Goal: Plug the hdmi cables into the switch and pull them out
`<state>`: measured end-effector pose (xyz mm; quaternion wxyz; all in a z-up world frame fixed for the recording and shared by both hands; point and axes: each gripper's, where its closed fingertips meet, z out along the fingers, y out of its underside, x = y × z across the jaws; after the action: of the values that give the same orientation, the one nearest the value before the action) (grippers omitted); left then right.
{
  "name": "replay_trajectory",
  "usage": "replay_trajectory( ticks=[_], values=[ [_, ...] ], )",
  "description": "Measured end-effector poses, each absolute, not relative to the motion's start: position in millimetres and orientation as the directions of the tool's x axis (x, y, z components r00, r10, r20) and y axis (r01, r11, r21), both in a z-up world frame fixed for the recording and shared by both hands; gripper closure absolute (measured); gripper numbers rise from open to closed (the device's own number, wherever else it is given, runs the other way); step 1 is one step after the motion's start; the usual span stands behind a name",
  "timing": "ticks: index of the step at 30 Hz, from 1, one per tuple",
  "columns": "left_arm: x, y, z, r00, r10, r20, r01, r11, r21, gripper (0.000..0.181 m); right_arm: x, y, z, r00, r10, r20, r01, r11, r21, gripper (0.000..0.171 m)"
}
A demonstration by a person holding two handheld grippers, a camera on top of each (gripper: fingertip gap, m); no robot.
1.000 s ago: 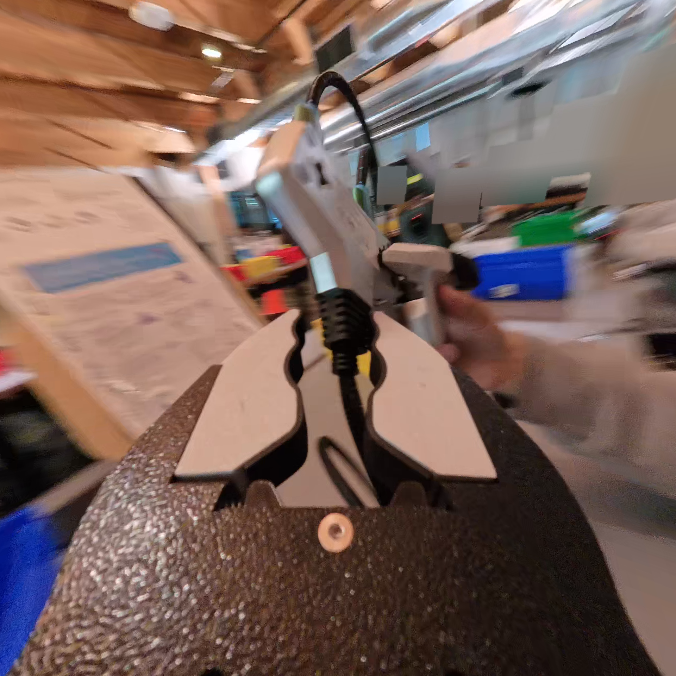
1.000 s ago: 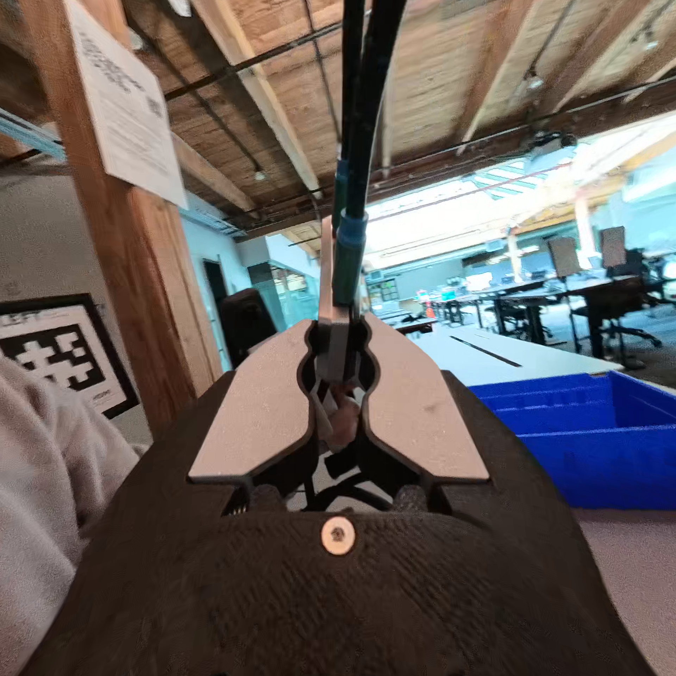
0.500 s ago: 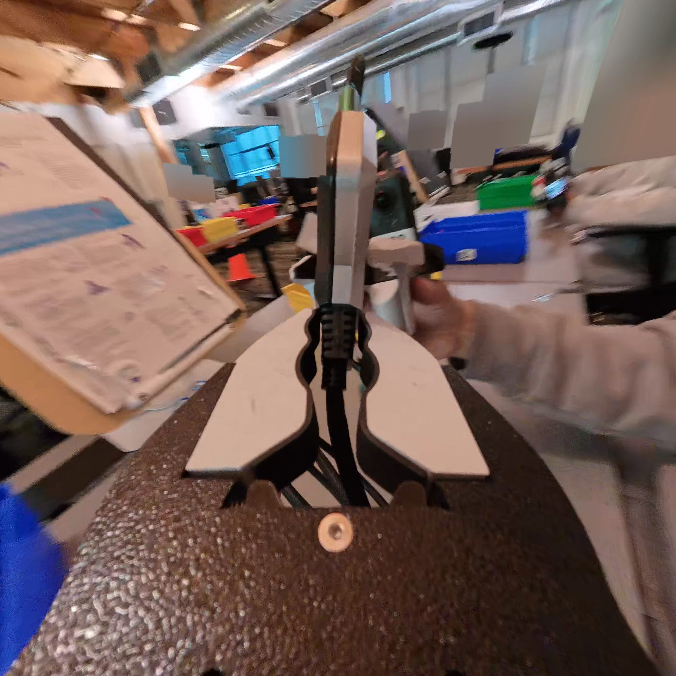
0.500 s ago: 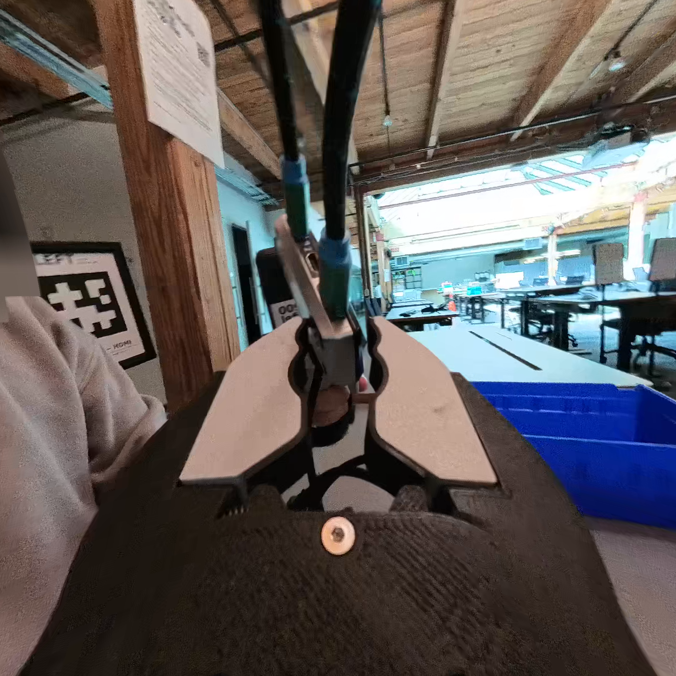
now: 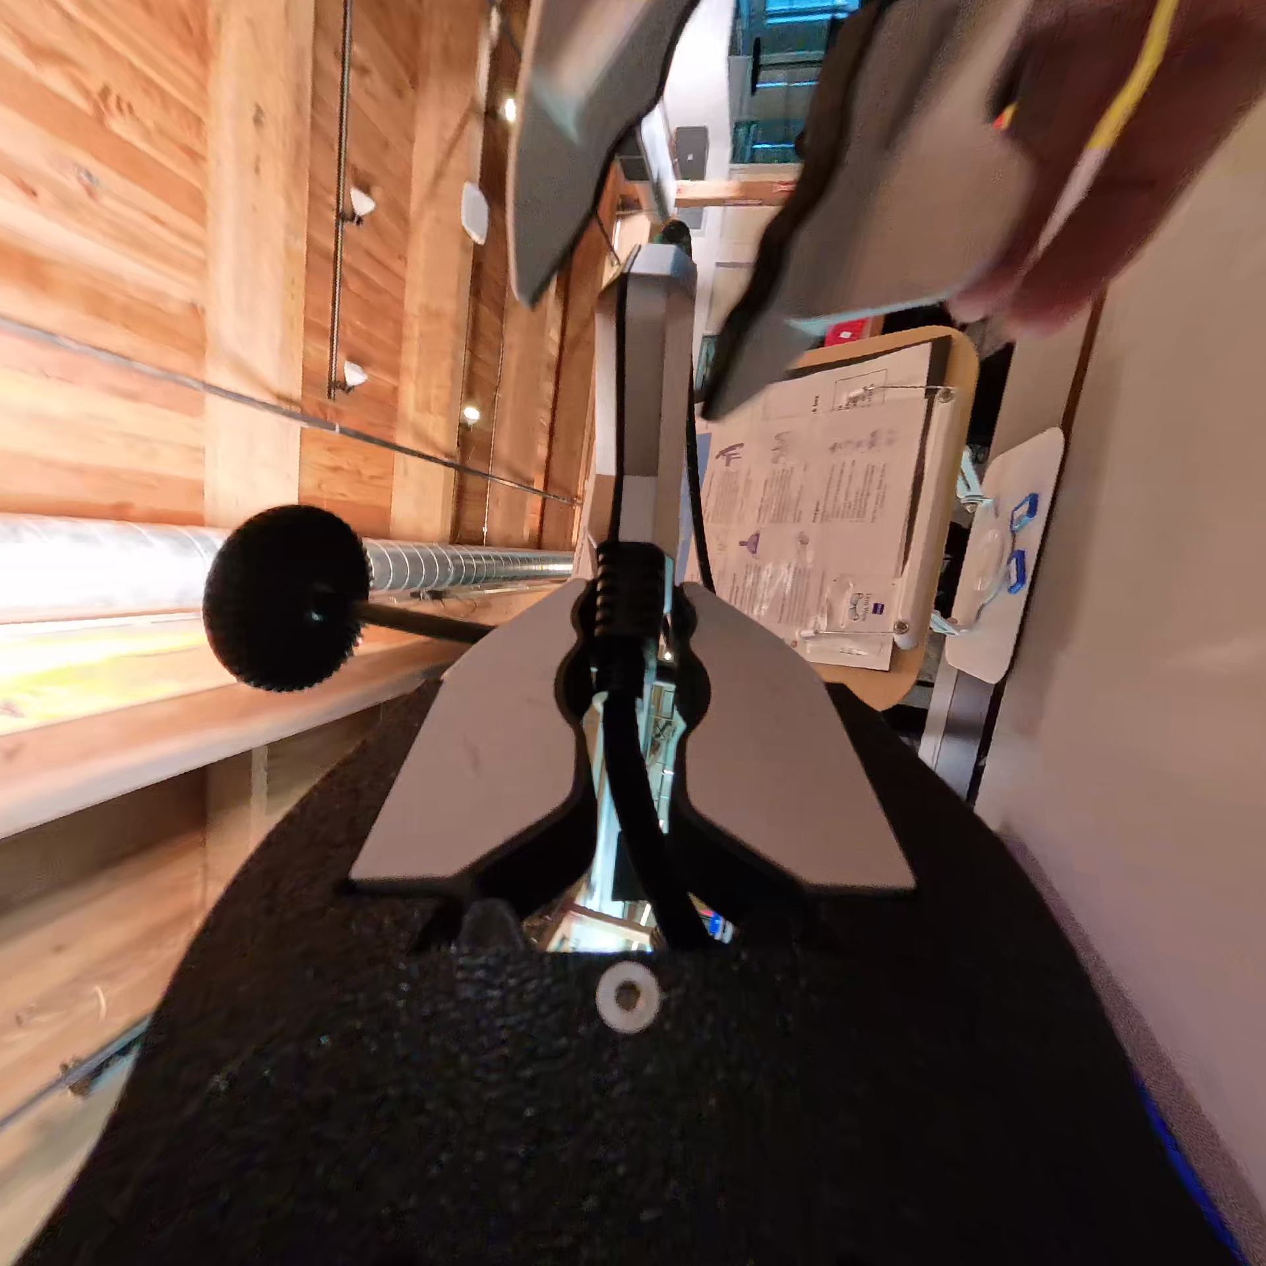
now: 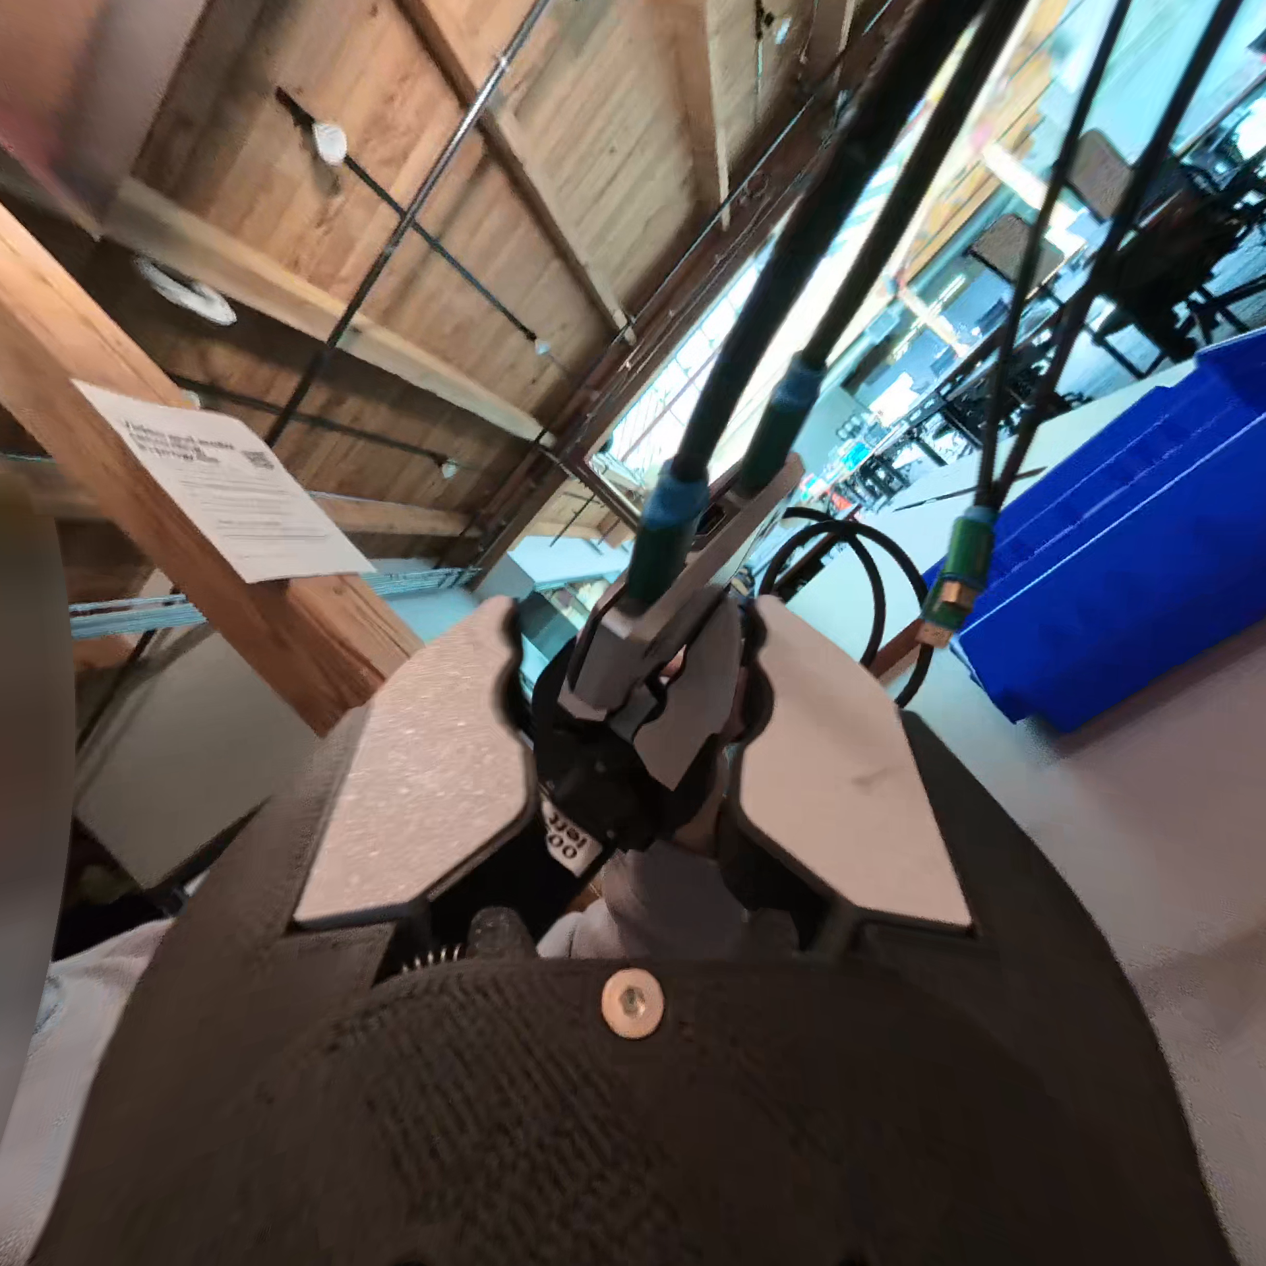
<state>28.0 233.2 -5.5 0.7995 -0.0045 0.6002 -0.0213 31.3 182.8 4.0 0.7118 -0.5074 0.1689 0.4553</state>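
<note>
My left gripper (image 5: 631, 592) is shut on the black ribbed plug (image 5: 627, 582) of an HDMI cable, which sits in the grey switch (image 5: 644, 383). The switch stands edge-on ahead of it. My right gripper (image 6: 630, 616) is open, with its jaws apart on either side of the switch (image 6: 637, 637) and not gripping it. Two cables with green-and-blue plugs (image 6: 664, 534) are plugged into the switch's far side. A loose green plug with a gold tip (image 6: 959, 568) hangs to the right. The right gripper's fingers (image 5: 575, 137) show at the top of the left wrist view.
A blue bin (image 6: 1130, 548) stands on the pale table (image 6: 1130, 856) at right. A wooden post with a paper sheet (image 6: 226, 479) is at left. A round black knob on a stem (image 5: 284, 596) and a board with papers (image 5: 842, 520) flank the left gripper.
My right gripper has opened and let go of the switch. My left gripper has rolled sideways with the plug and the switch, so its view is turned.
</note>
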Motion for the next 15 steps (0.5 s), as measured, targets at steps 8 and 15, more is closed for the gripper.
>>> replay_trajectory(
  ticks=[8,15],
  values=[
    [40,234,-24,0.273,0.06,-0.96,0.006,0.998,0.065,0.161,44,189,-20,0.594,0.417,-0.688,-0.792,0.152,-0.591,0.14],
    [41,235,-43,-0.061,-0.493,-0.868,0.06,0.866,-0.496,0.137,62,183,-16,0.564,0.466,-0.682,-0.826,0.314,-0.468,0.147]
  ],
)
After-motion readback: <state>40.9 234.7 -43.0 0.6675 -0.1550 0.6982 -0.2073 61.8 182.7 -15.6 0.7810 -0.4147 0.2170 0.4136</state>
